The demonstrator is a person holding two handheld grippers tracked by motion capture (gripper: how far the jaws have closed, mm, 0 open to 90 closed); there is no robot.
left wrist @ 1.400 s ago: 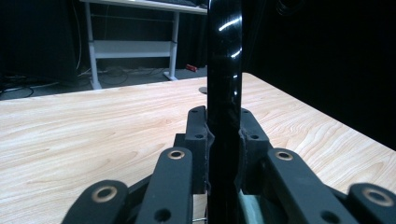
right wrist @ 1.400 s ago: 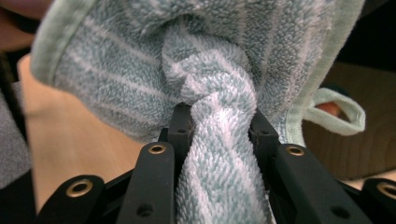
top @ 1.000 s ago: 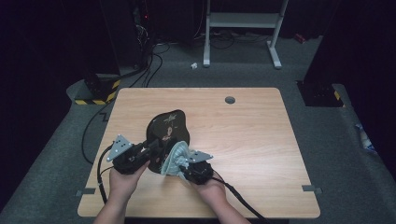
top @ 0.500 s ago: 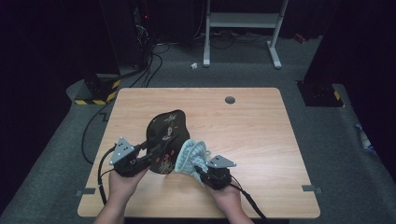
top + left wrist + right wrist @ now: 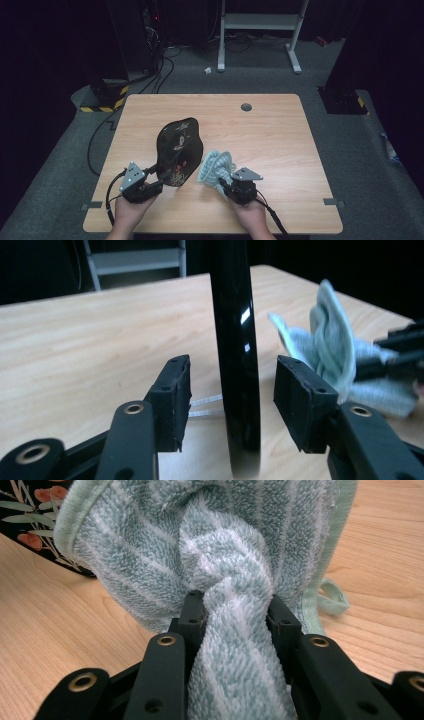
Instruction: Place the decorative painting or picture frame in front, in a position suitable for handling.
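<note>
Two grippers are at work near the front edge of the wooden table (image 5: 280,125), one in each of the person's hands. The left gripper (image 5: 232,400) has just been spreading its jaws, and in its own view they now stand apart on either side of the glossy black rim of a plate (image 5: 235,355), with a clear gap between each pad and the rim, so nothing is pressed. From the high view that left gripper (image 5: 152,175) sits at the near left edge of the dark plate (image 5: 179,150), which carries a leaf and flower pattern and stands tilted up on its edge on the table rather than lying flat. The right gripper (image 5: 235,615) is clamped on a bunched fold of a pale green striped towel (image 5: 220,545), the cloth squeezed tight between the two pads and fanning out beyond them. Seen from above, the right gripper (image 5: 225,184) holds the towel (image 5: 215,167) just beside the plate's right side; whether cloth and plate touch cannot be told. Part of the patterned plate (image 5: 30,515) also shows behind the towel in the right gripper view.
</note>
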